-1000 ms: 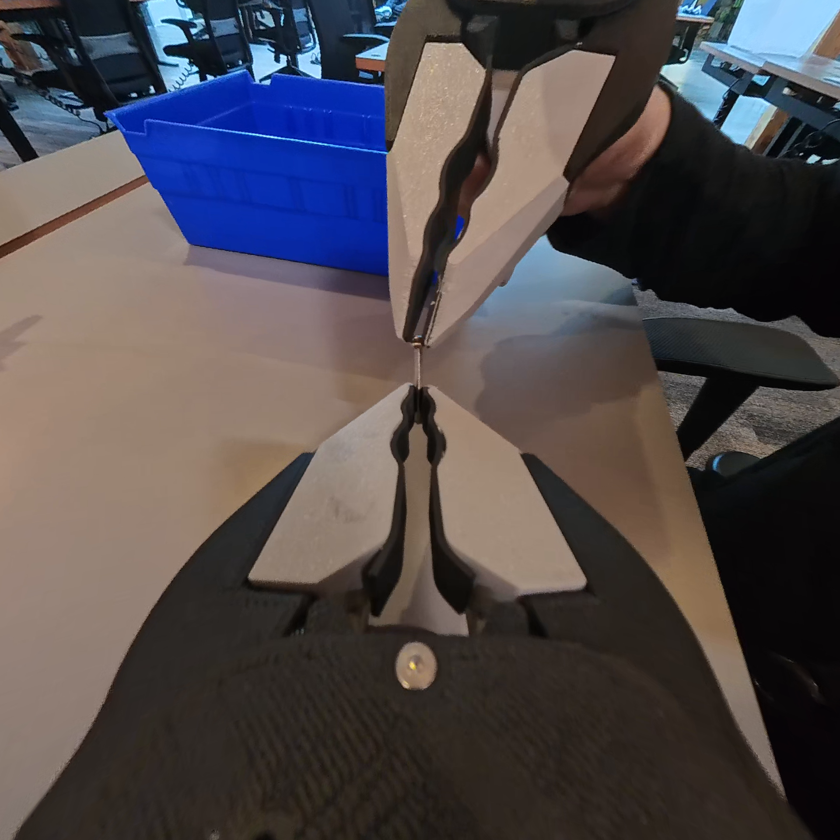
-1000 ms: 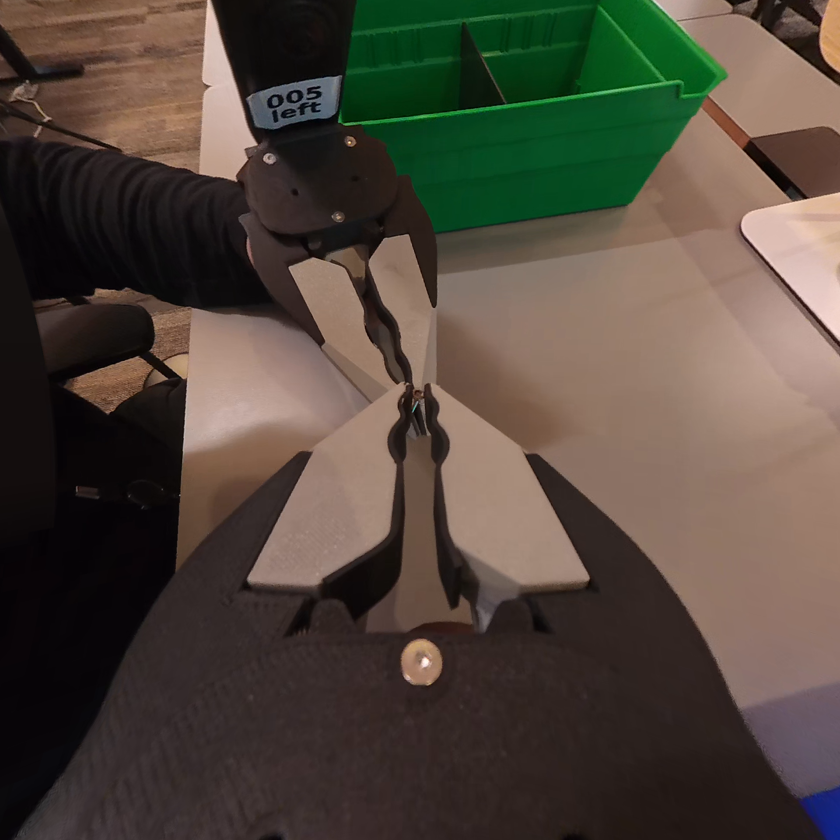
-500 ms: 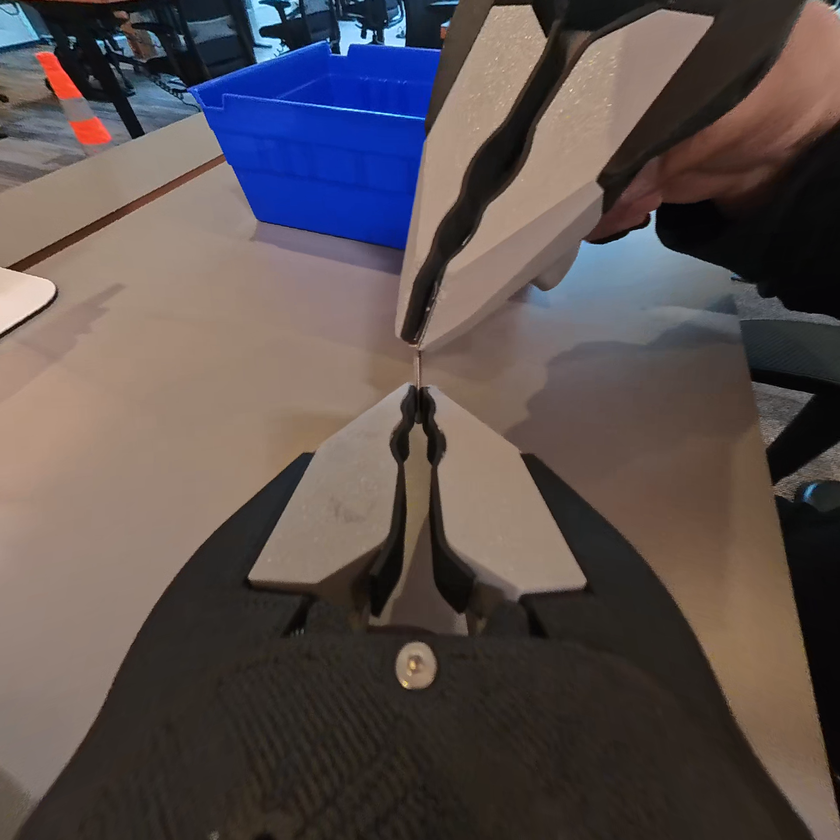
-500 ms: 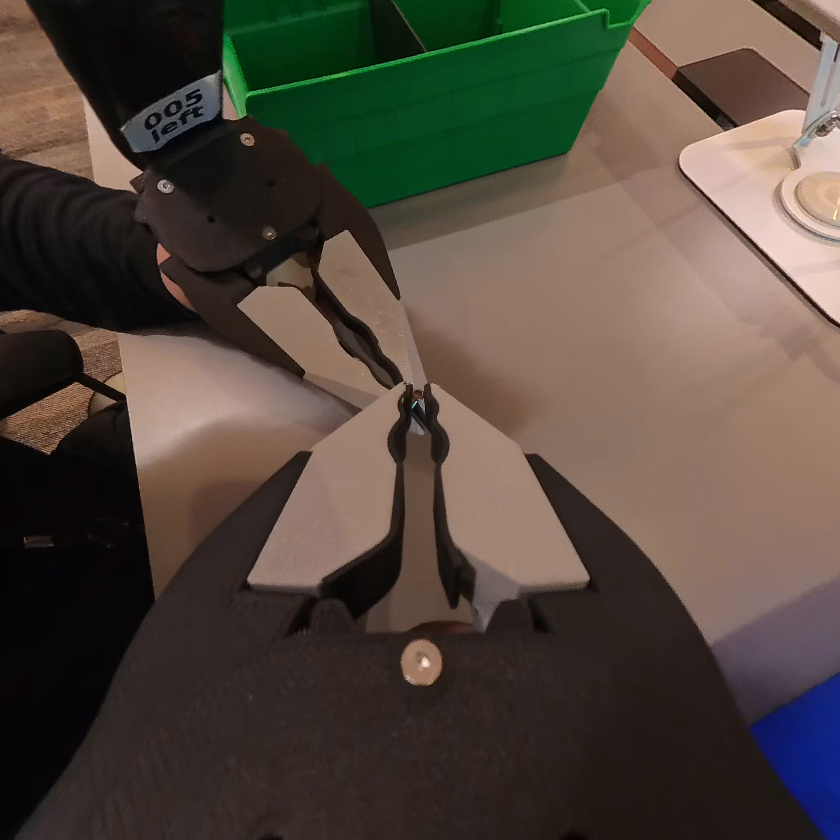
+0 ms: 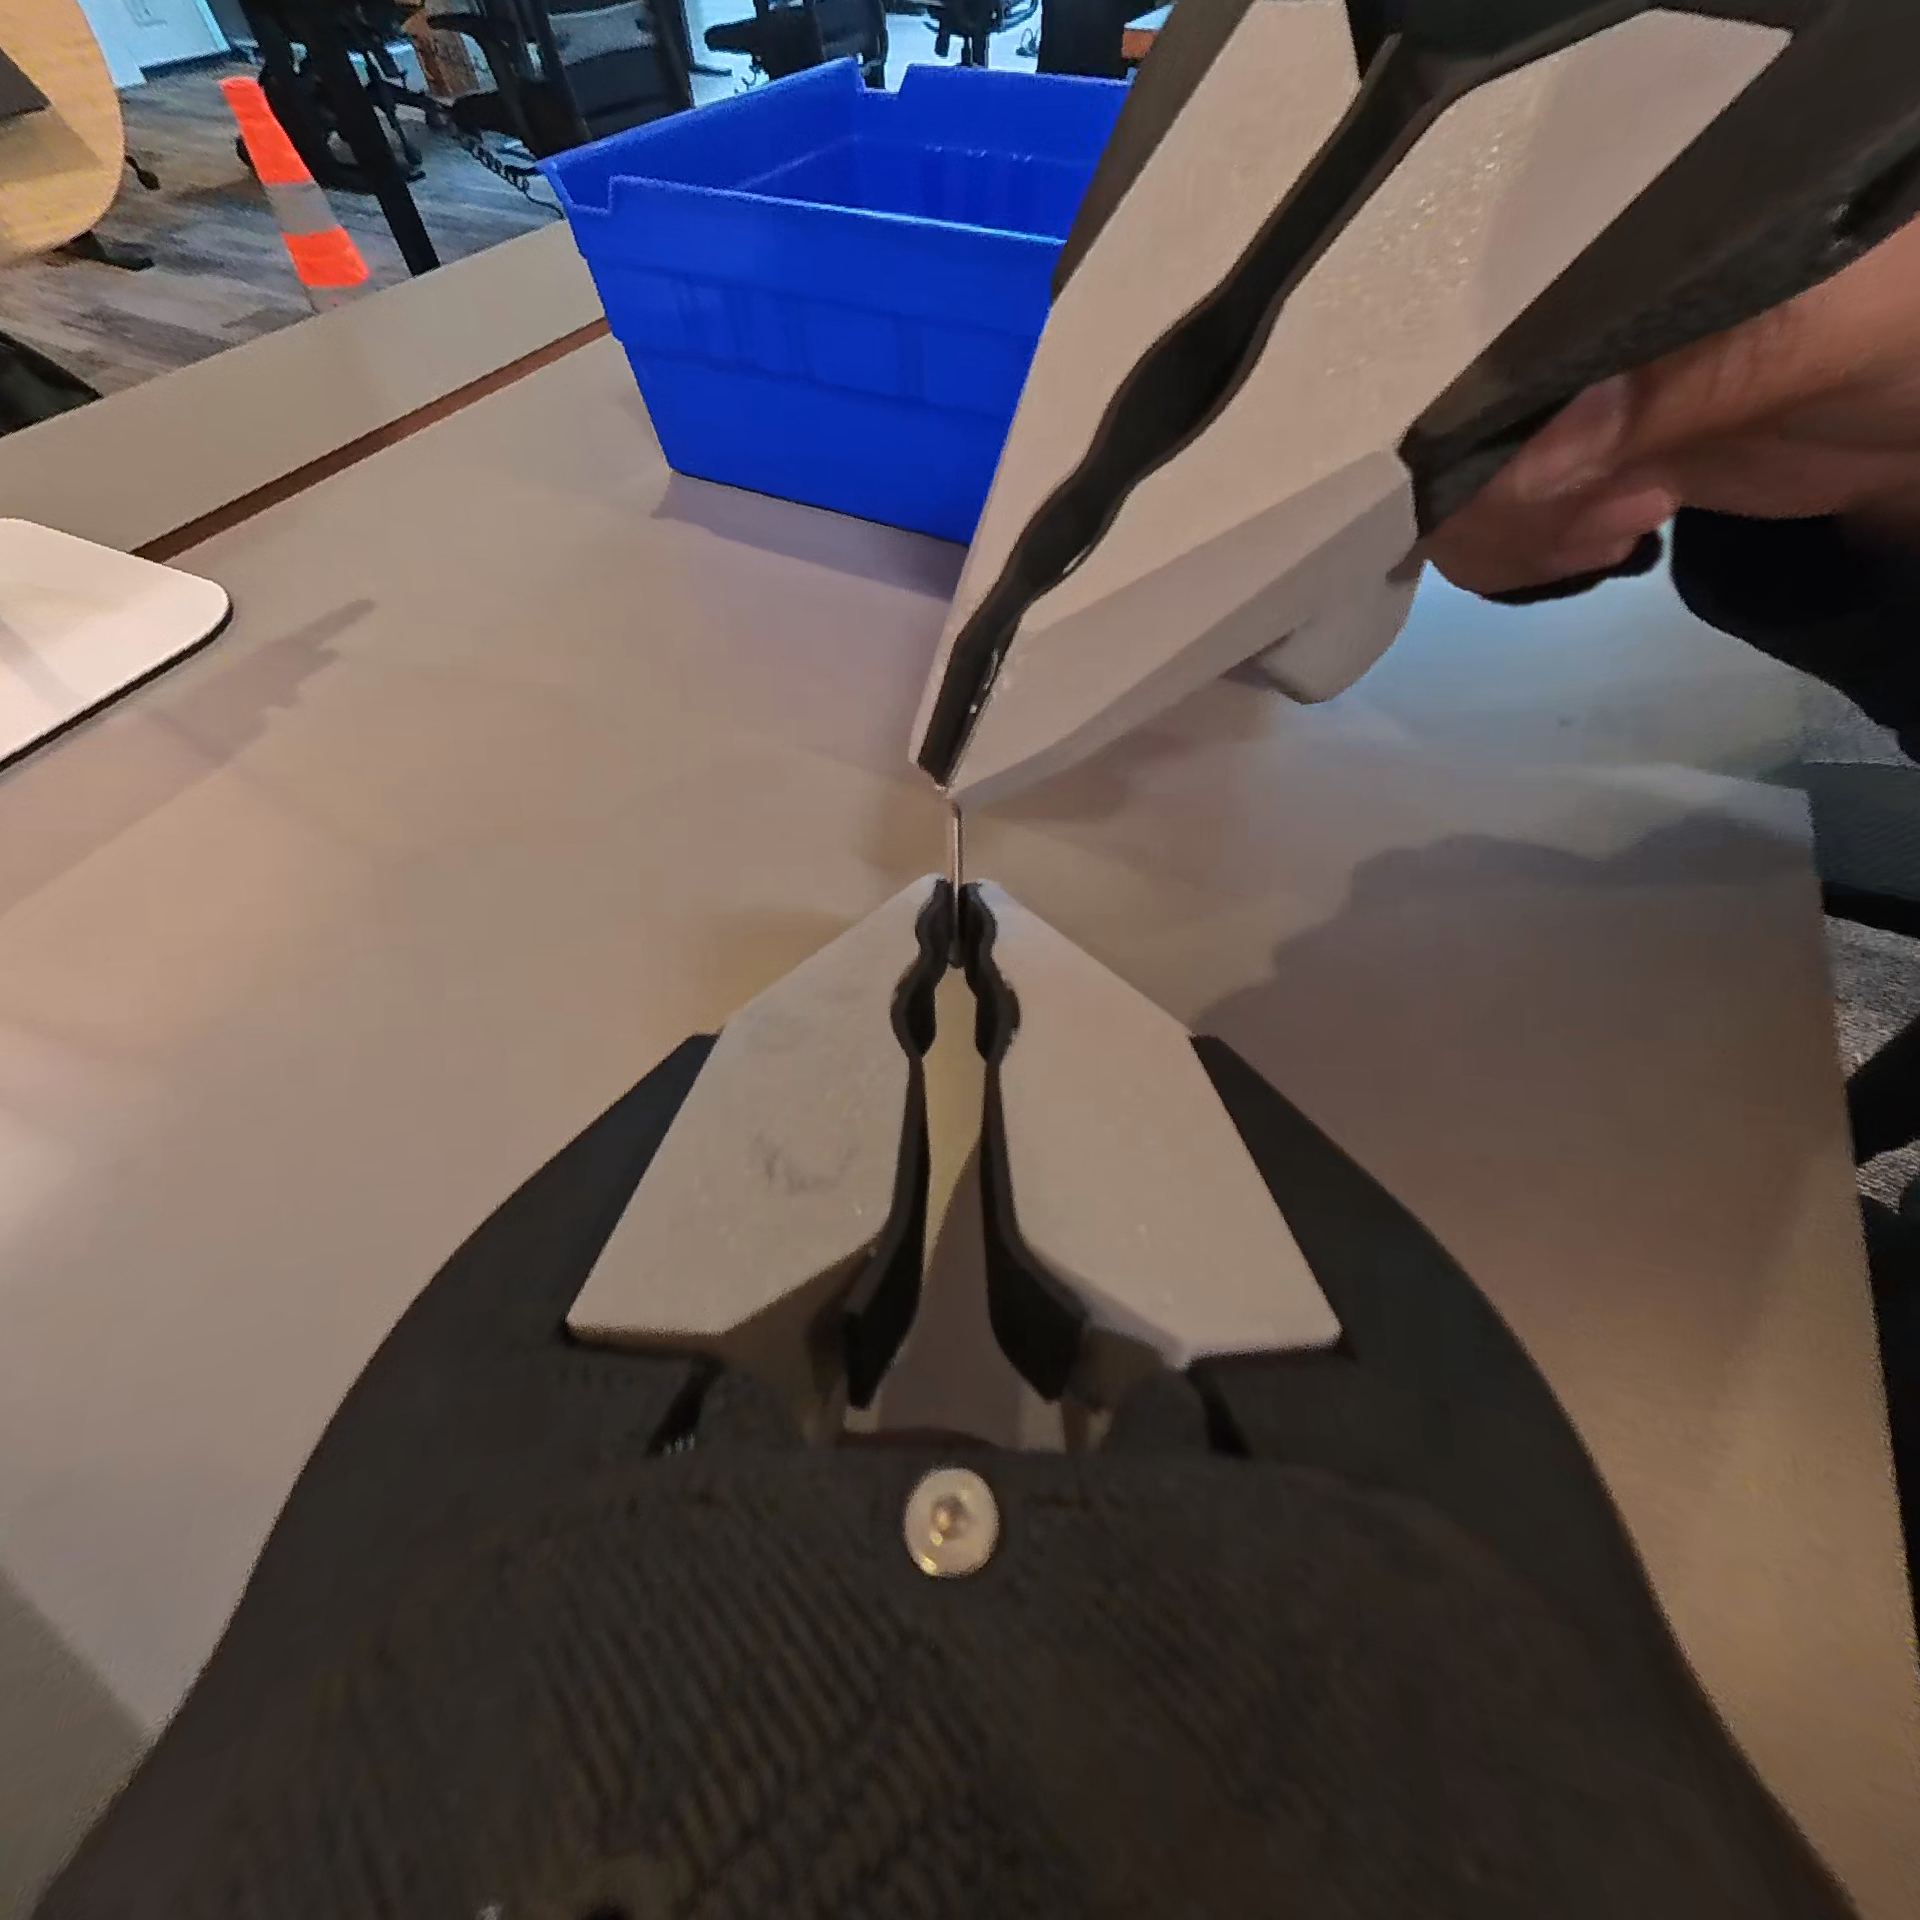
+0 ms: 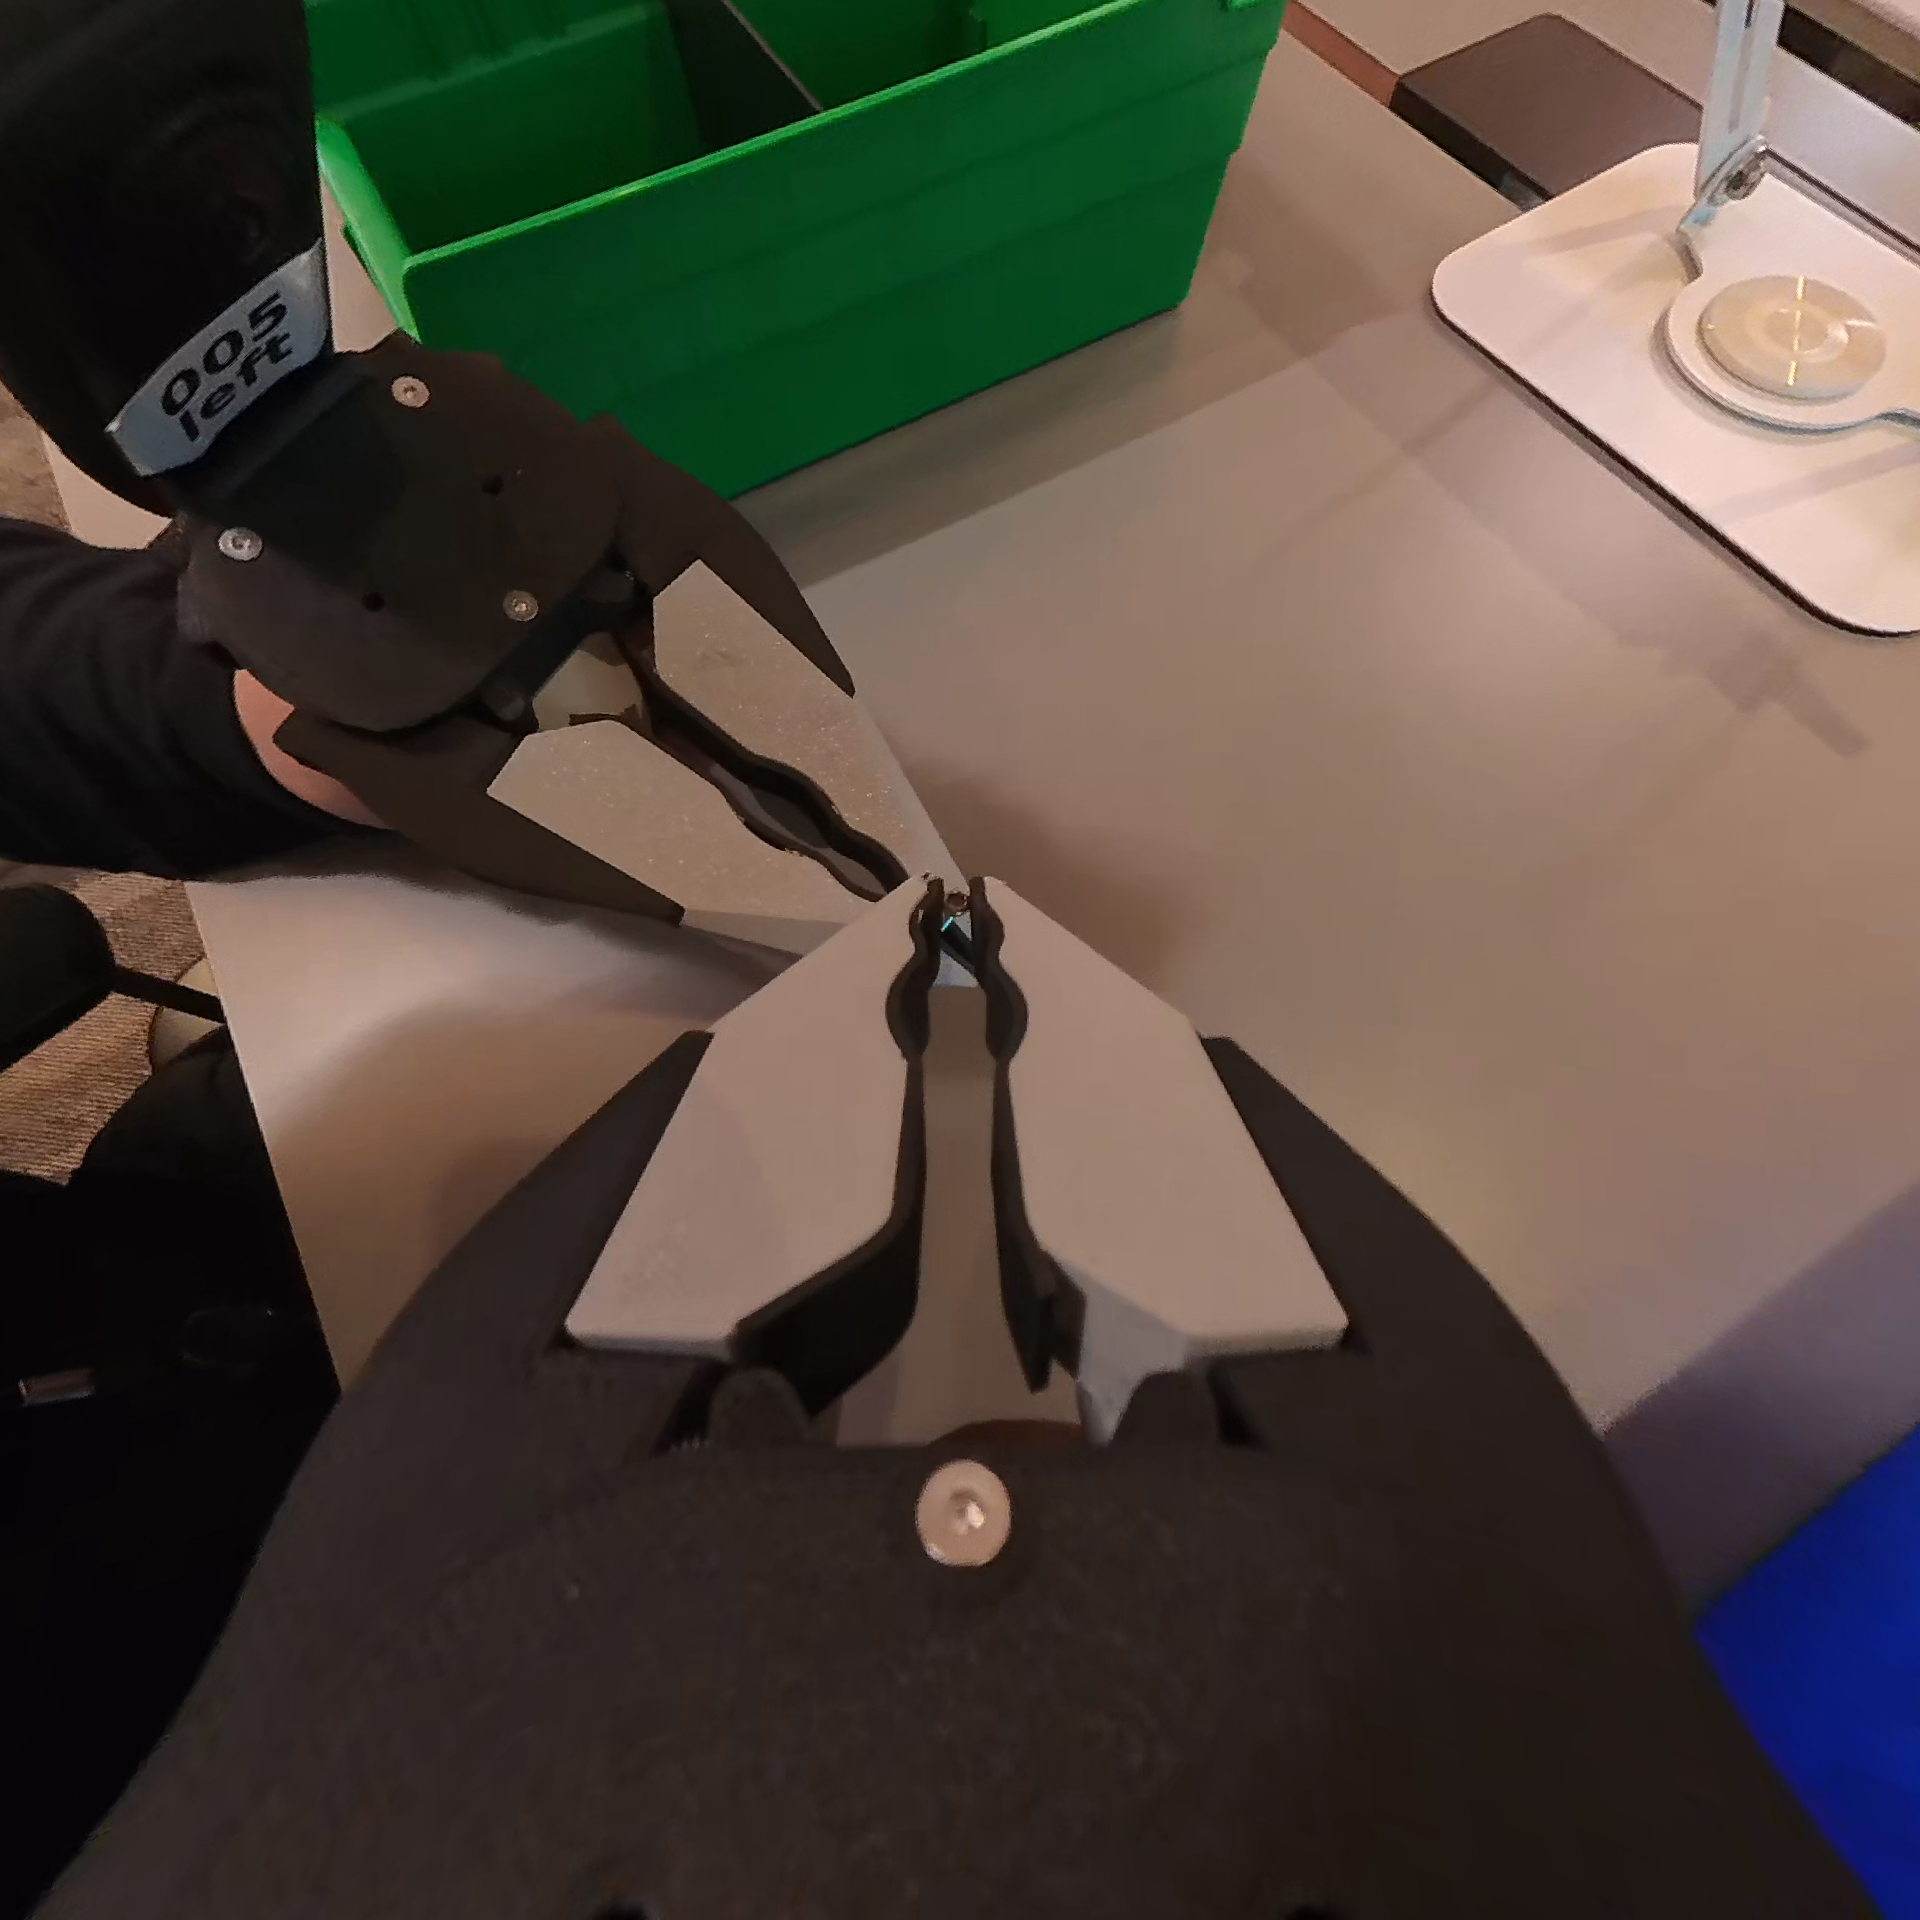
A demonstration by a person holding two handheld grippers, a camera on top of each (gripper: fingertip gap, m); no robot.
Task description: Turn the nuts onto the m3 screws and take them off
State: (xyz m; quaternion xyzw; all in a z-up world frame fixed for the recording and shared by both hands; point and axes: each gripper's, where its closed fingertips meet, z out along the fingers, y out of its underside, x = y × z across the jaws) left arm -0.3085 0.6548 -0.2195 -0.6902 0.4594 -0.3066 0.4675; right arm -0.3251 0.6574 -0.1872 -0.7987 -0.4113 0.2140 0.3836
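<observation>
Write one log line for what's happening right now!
left hand-held gripper: shut on screw | right hand-held gripper: shut on nut | nut meets screw tip above table

Open-plan office: rows of desks, black office chairs [image 5: 613, 62], grey worktable [image 5: 520, 831], carpet floor [image 6: 125, 935].

A blue bin [image 5: 831, 343] stands on the bench [image 5: 468, 831] near its far edge. A green bin [image 6: 810, 229] with inner dividers stands near another edge. A white flat base [image 6: 1621, 436] lies by the side edge. Beyond the bench, an orange cone [image 5: 296, 197] stands on the floor.
</observation>
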